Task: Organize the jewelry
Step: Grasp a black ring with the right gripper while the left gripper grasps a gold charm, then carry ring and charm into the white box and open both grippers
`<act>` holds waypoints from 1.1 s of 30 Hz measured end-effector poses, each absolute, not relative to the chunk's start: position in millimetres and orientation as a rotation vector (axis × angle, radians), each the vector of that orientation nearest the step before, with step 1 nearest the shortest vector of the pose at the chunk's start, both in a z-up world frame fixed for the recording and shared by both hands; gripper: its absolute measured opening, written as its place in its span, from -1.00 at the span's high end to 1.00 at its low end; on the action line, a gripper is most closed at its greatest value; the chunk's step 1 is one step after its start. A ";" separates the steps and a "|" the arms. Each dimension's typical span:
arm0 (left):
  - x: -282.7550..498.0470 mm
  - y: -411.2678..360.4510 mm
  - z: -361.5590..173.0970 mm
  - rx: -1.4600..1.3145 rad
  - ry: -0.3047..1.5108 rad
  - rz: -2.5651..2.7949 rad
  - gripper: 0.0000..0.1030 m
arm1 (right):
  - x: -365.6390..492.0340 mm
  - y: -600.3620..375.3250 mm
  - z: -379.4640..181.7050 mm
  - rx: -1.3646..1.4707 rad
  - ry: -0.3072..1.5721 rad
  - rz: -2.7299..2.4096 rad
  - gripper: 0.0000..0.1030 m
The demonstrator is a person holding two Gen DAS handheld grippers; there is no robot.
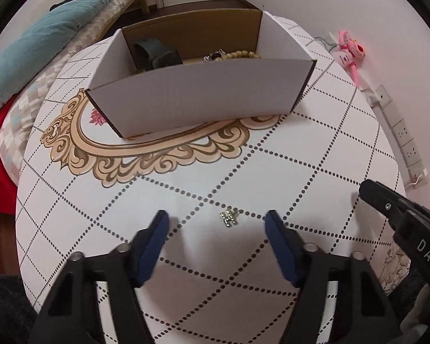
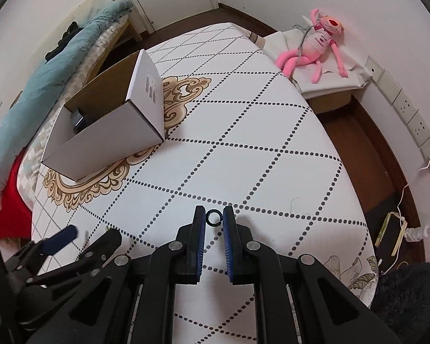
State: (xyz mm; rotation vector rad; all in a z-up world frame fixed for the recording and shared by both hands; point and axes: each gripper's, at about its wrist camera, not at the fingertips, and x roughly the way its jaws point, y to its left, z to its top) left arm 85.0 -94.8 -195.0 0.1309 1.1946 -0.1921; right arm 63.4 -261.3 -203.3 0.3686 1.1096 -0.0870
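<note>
A small sparkly H-shaped charm (image 1: 229, 218) lies on the patterned tablecloth (image 1: 186, 189), between the tips of my open left gripper (image 1: 217, 221), which touches nothing. My right gripper (image 2: 214, 218) is shut on a small dark ring (image 2: 214, 218), pinched between its blue pads just above the cloth (image 2: 243, 143). An open white cardboard box (image 1: 197, 91) stands further back; inside are a dark watch (image 1: 154, 54), a beaded bracelet (image 1: 240, 54) and some other jewelry. The box also shows in the right wrist view (image 2: 111, 137), at the left.
A pink plush toy (image 2: 315, 43) lies on a white cloth-covered carton beyond the table's far right edge. Wall sockets (image 2: 410, 114) and cables run along the right wall. A bed with a teal quilt (image 2: 57, 66) is at the left. The left gripper shows in the right wrist view (image 2: 71, 246).
</note>
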 end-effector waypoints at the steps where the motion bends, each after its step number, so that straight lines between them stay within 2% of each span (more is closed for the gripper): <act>1: 84.9 -95.6 -196.4 0.131 1.199 -0.195 0.06 | 63.3 -261.7 -203.3 0.370 1.110 -0.087 0.75; 5: 83.1 -95.9 -196.9 0.136 1.195 -0.203 0.25 | 63.8 -264.9 -204.6 0.380 1.110 -0.094 0.75; 8: 83.1 -98.7 -195.6 0.144 1.189 -0.213 0.52 | 63.7 -266.5 -205.1 0.385 1.111 -0.096 0.75; 10: 82.7 -98.9 -195.0 0.143 1.187 -0.221 0.83 | 63.8 -266.5 -204.8 0.386 1.110 -0.097 0.75; 21: 77.1 -93.3 -177.7 0.124 1.144 -0.243 0.93 | 63.5 -261.6 -190.5 0.380 1.080 -0.077 0.75; 27: 78.5 -78.9 -134.8 0.068 1.072 -0.261 0.93 | 67.7 -254.4 -167.2 0.381 1.041 -0.032 0.75; 33: 111.9 -57.1 -89.1 -0.027 1.033 -0.276 0.93 | 96.8 -238.5 -129.9 0.369 0.996 0.073 0.75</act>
